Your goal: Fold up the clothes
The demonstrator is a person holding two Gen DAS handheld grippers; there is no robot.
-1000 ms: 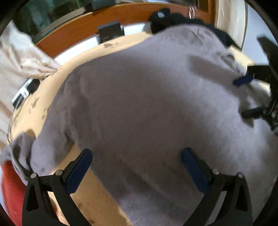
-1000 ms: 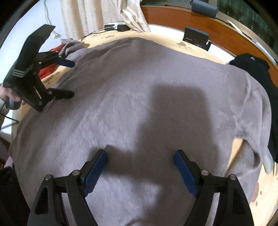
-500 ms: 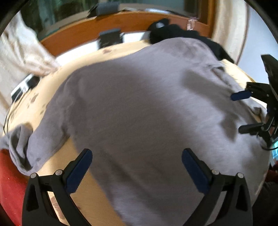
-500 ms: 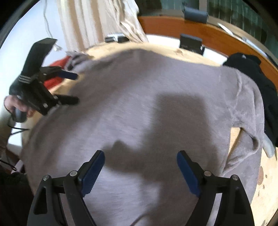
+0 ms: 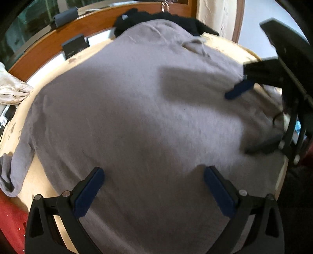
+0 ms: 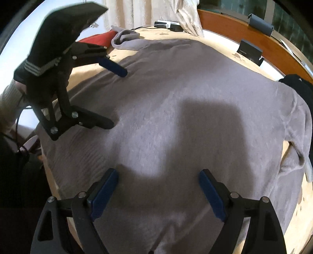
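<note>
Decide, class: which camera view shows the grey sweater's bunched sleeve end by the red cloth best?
The right wrist view: the sleeve end of the grey sweater lies whole and sharp beside the red cloth. The left wrist view shows that sleeve squeezed at the frame's left edge.

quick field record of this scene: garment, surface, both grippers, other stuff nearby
garment: grey sweater, spread flat, unfolded
surface: tan table
left gripper: open, over the sweater, holding nothing
right gripper: open, over the sweater, holding nothing
nearby: black garment at the far edge; red cloth by one sleeve
</note>
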